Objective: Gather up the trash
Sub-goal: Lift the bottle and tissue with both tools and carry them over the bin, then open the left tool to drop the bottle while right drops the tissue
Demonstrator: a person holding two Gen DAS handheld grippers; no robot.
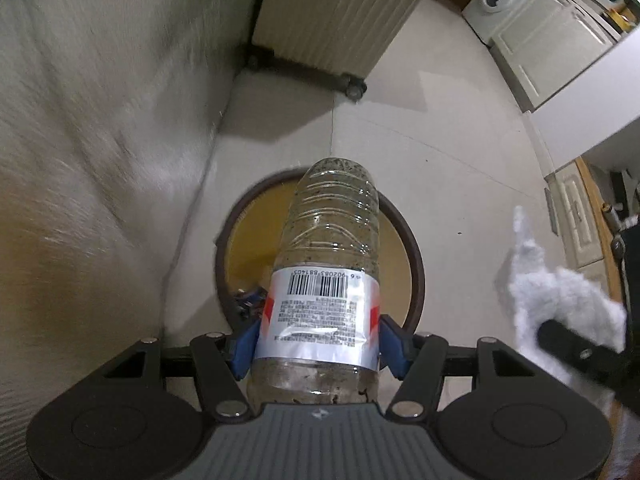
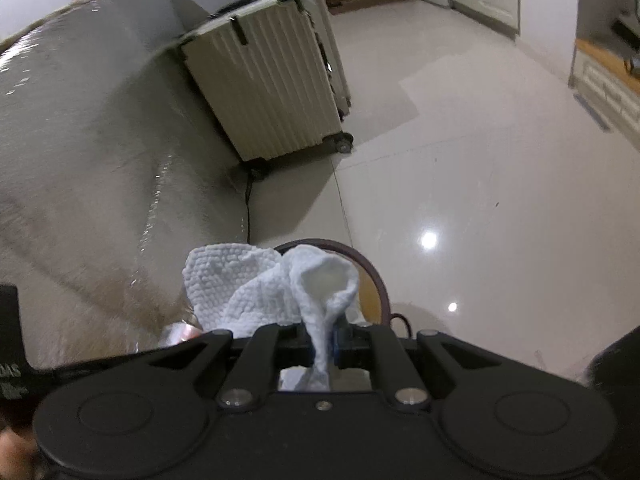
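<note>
While the left tongs (image 1: 318, 344) clamp a clear plastic bottle (image 1: 324, 280) at its label, the bottle hangs above the round brown-rimmed bin (image 1: 412, 256) on the tiled floor (image 1: 460, 152). Right tongs (image 2: 326, 344) closed on a white paper towel (image 2: 272, 284), held just above the same bin's rim. A ribbed suitcase (image 2: 264, 88) stands beside the sofa (image 2: 80, 152).
</note>
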